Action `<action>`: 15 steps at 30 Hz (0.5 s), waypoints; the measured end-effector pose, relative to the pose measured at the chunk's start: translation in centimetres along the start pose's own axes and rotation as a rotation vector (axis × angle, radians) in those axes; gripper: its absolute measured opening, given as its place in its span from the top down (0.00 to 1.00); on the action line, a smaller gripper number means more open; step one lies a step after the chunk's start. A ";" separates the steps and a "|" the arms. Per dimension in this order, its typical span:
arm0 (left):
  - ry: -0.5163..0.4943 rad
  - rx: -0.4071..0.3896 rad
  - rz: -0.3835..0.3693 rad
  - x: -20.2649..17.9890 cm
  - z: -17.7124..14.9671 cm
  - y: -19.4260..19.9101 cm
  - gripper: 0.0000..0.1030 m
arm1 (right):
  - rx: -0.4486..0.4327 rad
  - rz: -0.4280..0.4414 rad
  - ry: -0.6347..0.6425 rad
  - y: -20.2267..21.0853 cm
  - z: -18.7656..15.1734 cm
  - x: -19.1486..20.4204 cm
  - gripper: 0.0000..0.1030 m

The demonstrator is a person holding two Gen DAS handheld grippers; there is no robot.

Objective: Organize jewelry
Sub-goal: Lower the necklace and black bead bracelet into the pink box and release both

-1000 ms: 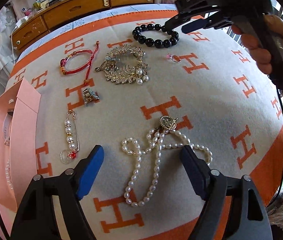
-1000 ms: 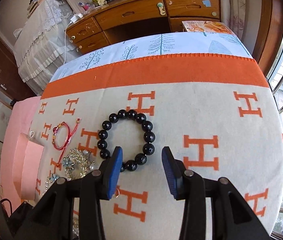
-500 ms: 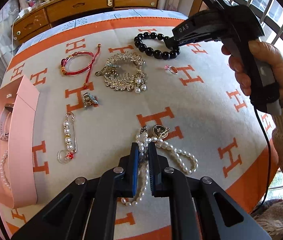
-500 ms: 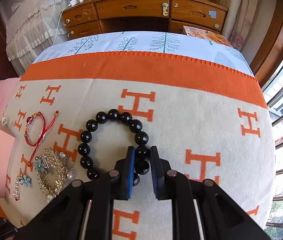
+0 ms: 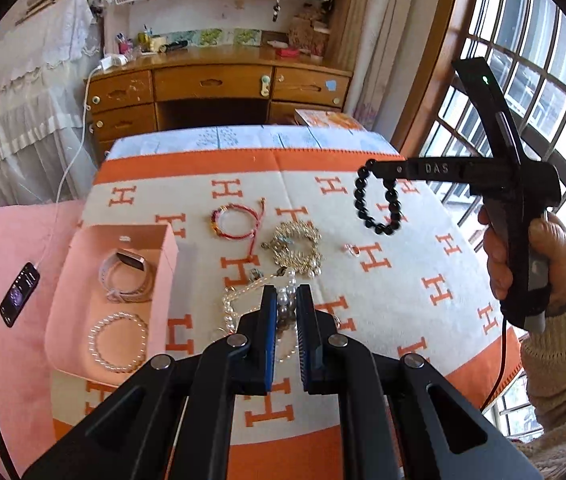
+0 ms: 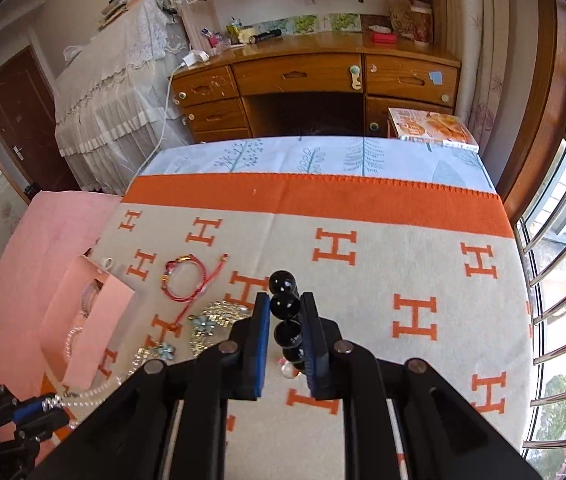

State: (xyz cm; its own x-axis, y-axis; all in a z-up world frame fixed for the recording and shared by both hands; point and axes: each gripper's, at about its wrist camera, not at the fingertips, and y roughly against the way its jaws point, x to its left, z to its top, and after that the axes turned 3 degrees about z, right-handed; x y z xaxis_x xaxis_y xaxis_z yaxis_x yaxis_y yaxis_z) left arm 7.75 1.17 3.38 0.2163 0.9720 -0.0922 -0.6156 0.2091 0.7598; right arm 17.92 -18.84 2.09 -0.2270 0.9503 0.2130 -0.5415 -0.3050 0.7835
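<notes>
My left gripper [image 5: 286, 300] is shut on the pearl necklace [image 5: 283, 294], lifted off the orange-and-cream blanket [image 5: 403, 280]. My right gripper [image 6: 285, 304] is shut on the black bead bracelet [image 6: 283, 304]; in the left wrist view the bracelet [image 5: 377, 200] hangs in the air from its tip. A red cord bracelet [image 5: 235, 220], a gold pearl brooch [image 5: 297, 242] and a small ring [image 5: 351, 249] lie on the blanket. The open pink box [image 5: 83, 280] at left holds a pearl bracelet [image 5: 117, 342] and a white wrap bracelet [image 5: 125, 276].
A phone [image 5: 19, 294] on a cable lies on the pink sheet at left. A wooden desk [image 5: 219, 88] stands beyond the bed. A barred window [image 5: 543, 80] is on the right. A magazine [image 6: 431, 126] lies at the far right corner.
Both grippers, shut on their pieces half a second ago, have risen. The pearl necklace and the black bracelet have come up off the blanket.
</notes>
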 end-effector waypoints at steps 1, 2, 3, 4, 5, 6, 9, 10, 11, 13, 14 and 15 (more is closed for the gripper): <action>0.008 -0.023 0.012 0.4 0.4 0.8 0.93 | -0.015 0.005 0.015 0.8 0.2 0.8 0.86; 0.015 -0.042 0.021 0.7 0.8 1.6 0.93 | -0.028 0.012 0.029 1.6 0.3 1.7 0.86; 0.020 -0.062 0.028 1.1 1.1 2.5 0.93 | -0.042 0.022 0.043 2.4 0.4 2.5 0.86; 0.026 -0.078 0.038 1.6 1.4 3.4 0.93 | -0.055 0.030 0.057 3.1 0.5 3.4 0.86; 0.033 -0.098 0.053 2.0 1.6 4.2 0.93 | -0.067 0.039 0.070 3.8 0.6 4.3 0.86; 0.039 -0.112 0.062 2.4 1.8 5.0 0.93 | -0.078 0.049 0.085 4.5 0.8 5.2 0.86; 0.060 -0.149 0.090 3.8 2.0 6.7 0.93 | -0.112 0.076 0.131 6.2 1.1 8.1 0.86; 0.066 -0.158 0.099 4.3 2.1 7.2 0.93 | -0.120 0.086 0.147 6.7 1.1 9.1 0.86; 0.072 -0.165 0.107 4.8 2.1 7.6 0.93 | -0.126 0.097 0.162 7.1 1.3 10.1 0.86; 0.085 -0.172 0.118 5.7 2.1 8.1 0.93 | -0.140 0.111 0.200 7.7 1.4 12.2 0.86; 0.093 -0.173 0.123 6.1 2.0 8.2 0.93 | -0.147 0.116 0.215 7.9 1.5 13.2 0.86; 0.099 -0.172 0.123 6.5 1.9 8.3 0.93 | -0.151 0.125 0.229 8.1 1.6 14.1 0.86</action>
State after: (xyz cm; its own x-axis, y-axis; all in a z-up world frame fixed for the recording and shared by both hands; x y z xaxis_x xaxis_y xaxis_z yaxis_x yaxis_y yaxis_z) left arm 5.45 9.04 10.31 0.0611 0.9953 -0.0745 -0.7548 0.0949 0.6490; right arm 11.62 -7.81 12.37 -0.4667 0.8713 0.1520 -0.6080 -0.4409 0.6602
